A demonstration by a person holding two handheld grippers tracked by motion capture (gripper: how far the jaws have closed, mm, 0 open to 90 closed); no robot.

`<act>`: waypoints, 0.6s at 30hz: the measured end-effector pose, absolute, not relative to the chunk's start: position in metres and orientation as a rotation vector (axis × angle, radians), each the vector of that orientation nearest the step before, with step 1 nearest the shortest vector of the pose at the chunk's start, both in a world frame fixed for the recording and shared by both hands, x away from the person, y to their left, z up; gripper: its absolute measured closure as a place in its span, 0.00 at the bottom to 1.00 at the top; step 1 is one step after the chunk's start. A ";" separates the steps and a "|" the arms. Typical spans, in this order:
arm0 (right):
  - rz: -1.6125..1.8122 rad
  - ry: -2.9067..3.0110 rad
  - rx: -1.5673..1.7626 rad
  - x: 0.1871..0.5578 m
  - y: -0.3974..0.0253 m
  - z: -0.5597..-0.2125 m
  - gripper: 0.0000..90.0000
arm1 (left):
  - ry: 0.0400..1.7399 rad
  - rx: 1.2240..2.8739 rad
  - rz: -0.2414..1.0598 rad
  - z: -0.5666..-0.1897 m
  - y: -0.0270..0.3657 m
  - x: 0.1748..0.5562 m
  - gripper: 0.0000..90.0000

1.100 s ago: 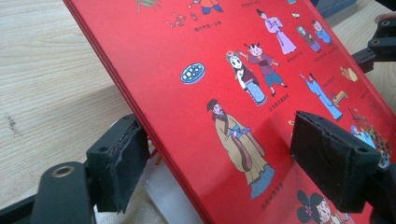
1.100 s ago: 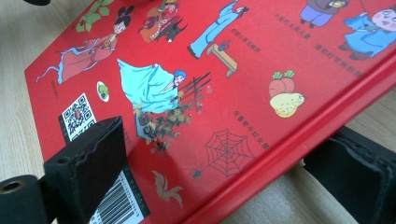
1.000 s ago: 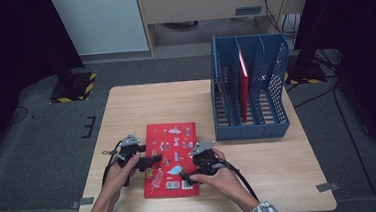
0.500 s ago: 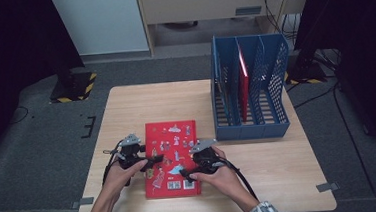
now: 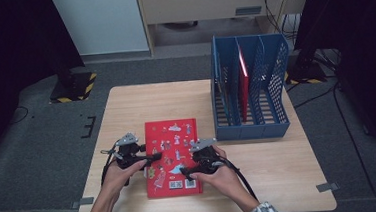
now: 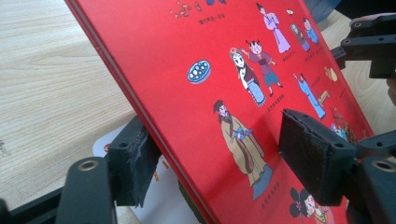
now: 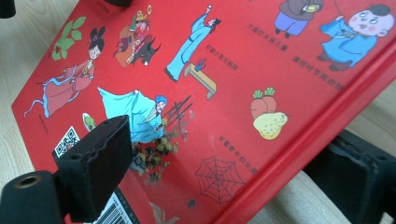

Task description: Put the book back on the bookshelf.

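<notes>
Red hardcover picture book [image 5: 171, 156] lay flat on light wooden surface [image 5: 126, 110], near blue mesh file rack [image 5: 249, 94]. Left gripper [image 5: 152, 158] shifted inward over left edge since prior frames; right gripper [image 5: 185, 174] straddled right edge. Fingers [image 6: 310, 156] open astride cover, not clamped. Lift judged imminent.
</notes>
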State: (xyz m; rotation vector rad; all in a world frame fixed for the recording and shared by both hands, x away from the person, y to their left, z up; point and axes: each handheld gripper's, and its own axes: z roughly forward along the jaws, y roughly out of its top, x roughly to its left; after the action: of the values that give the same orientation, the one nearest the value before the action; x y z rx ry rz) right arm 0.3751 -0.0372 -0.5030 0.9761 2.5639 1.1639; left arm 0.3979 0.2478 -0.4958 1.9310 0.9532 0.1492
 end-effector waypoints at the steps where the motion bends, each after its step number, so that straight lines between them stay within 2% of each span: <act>1: 1.170 2.558 0.974 0.375 -0.038 -0.503 0.15 | 0.951 1.932 0.147 -0.495 0.248 0.398 0.35; 6: 1.211 2.534 0.992 0.377 -0.044 -0.497 0.24 | 0.935 1.912 0.156 -0.488 0.252 0.398 0.40; 15: 1.159 2.533 0.995 0.377 -0.046 -0.485 0.30 | 0.916 1.920 0.173 -0.476 0.252 0.396 0.46; 18: 1.179 2.514 1.005 0.381 -0.047 -0.480 0.36 | 0.911 1.882 0.174 -0.472 0.256 0.396 0.50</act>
State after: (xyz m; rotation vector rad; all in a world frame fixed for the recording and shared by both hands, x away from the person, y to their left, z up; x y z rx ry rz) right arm 0.3807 -0.0473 -0.4799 1.0047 2.5144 1.1786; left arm 0.3962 0.2565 -0.4718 1.8820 0.9114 0.1743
